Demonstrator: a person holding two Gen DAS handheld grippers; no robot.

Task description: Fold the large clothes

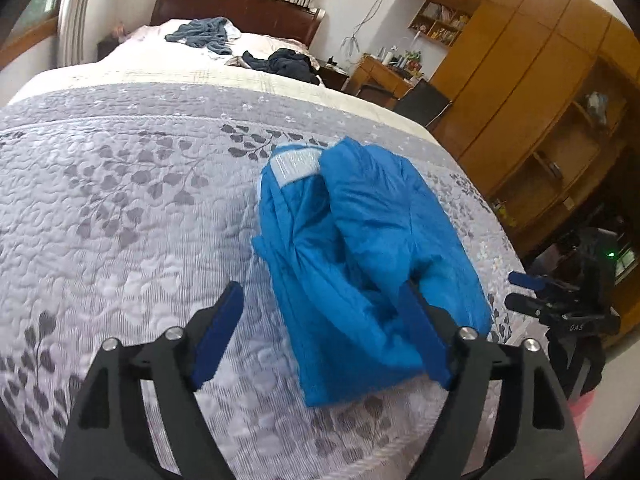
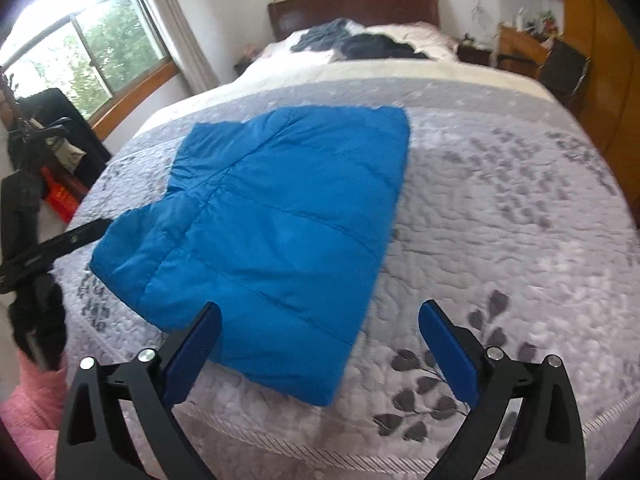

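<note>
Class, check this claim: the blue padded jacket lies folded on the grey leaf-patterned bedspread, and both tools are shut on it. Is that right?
Not quite. The blue padded jacket does lie folded on the grey leaf-patterned bedspread, but neither tool is shut on it. The right wrist view shows the right tool open above the jacket's near edge, and the left wrist view shows the left tool open as well.
</note>
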